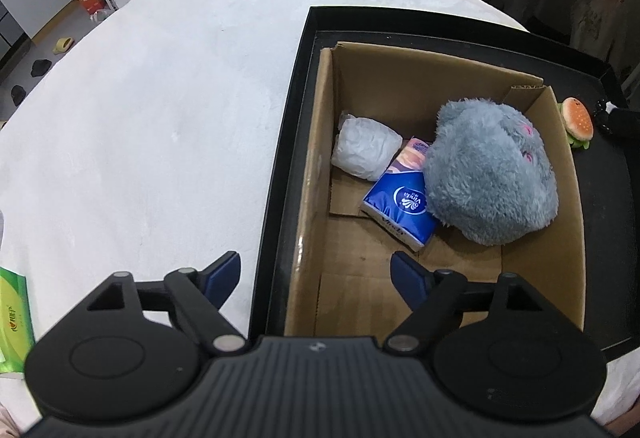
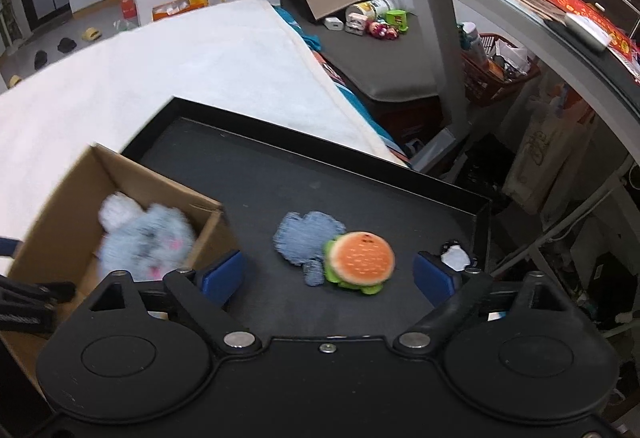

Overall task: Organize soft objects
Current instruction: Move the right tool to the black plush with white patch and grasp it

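A cardboard box (image 1: 316, 174) stands in a black tray (image 1: 280, 158). In the box lie a grey plush toy (image 1: 488, 174), a blue tissue pack (image 1: 400, 206) and a white wrapped bundle (image 1: 366, 148). My left gripper (image 1: 316, 274) is open and empty, above the box's near left wall. A burger plush (image 2: 360, 262) lies on the tray (image 2: 280, 178) beside a grey-blue fabric piece (image 2: 304, 238); the burger also shows in the left wrist view (image 1: 578, 122). My right gripper (image 2: 328, 278) is open and empty, just in front of the burger. The grey plush (image 2: 148, 242) sits in the box (image 2: 60, 206).
The tray rests on a white cloth surface (image 1: 160, 98). A green packet (image 1: 14, 314) lies at the left edge. A small black-and-white item (image 2: 456, 256) sits by the right fingertip. Shelves and clutter stand to the right (image 2: 492, 66).
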The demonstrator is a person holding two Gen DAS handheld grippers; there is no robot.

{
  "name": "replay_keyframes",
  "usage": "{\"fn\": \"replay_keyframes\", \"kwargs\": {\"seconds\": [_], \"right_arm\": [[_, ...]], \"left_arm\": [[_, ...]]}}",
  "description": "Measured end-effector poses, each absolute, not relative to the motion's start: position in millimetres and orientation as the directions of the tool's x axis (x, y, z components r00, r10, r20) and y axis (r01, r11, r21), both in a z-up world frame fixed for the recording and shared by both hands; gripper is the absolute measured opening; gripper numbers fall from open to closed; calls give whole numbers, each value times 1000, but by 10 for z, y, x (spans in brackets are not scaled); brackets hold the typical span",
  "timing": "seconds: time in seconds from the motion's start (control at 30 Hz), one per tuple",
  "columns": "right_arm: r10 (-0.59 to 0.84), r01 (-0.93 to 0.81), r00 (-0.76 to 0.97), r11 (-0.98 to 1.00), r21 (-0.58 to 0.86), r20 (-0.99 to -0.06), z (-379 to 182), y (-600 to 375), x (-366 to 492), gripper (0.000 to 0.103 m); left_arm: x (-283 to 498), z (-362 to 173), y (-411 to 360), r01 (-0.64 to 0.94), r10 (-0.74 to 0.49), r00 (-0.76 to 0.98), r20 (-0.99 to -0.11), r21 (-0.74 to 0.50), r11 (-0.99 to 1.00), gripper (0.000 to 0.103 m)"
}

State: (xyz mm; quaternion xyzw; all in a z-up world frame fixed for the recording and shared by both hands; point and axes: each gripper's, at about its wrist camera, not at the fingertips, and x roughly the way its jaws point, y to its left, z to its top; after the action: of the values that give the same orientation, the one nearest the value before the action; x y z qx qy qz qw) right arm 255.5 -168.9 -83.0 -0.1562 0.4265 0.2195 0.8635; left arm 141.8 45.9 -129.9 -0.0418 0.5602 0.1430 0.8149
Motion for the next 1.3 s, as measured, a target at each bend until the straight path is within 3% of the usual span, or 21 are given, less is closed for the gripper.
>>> {"fn": "replay_keyframes", "kwargs": {"seconds": [0.4, 0.73, 1.3], "right_arm": [[217, -526, 551, 840, -134, -806, -1145, -2017, 2867, 92], [221, -500, 532, 861, -92, -817, -1415, -2233, 3104, 72], [221, -490, 499, 869, -63, -838, -1728, -2382, 3477, 71]], "left_arm": [[1556, -1305, 282, -283, 240, 298, -924, 155, 946, 86], [1637, -1320, 188, -293, 284, 275, -919, 201, 935, 86], [1772, -1383, 111, -299, 337, 235, -912, 262, 918, 86]]}}
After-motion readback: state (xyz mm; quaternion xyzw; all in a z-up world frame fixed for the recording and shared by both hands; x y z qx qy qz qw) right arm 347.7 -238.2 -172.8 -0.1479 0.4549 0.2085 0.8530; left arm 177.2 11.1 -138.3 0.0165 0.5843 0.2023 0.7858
